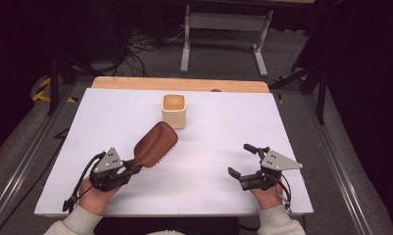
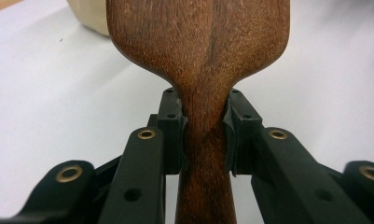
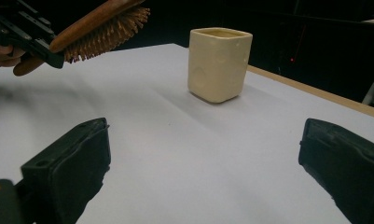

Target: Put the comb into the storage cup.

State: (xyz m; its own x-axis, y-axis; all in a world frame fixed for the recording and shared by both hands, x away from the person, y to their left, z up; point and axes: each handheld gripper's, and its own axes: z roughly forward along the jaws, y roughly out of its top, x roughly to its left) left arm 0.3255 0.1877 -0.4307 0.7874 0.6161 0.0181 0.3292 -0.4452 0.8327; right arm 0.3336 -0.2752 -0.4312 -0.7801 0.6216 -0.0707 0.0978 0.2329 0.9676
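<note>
A brown wooden hairbrush (image 1: pixel 156 144) hangs above the white table top (image 1: pixel 208 186), bristles facing down. My left gripper (image 1: pixel 129 169) is shut on its handle; in the left gripper view both pads press the narrow neck of the hairbrush (image 2: pixel 205 116). The brush head points toward a cream square cup (image 1: pixel 174 110) standing upright at the middle back. In the right gripper view the hairbrush (image 3: pixel 98 28) is raised at the upper left and the cup (image 3: pixel 218 63) stands ahead. My right gripper (image 1: pixel 243 159) rests low at the front right, open, nothing between its fingers.
A wooden strip (image 1: pixel 179 84) runs along the table's far edge. Beyond it stand a white metal frame (image 1: pixel 226 34) and loose cables on the floor. Dark stands flank both sides of the table.
</note>
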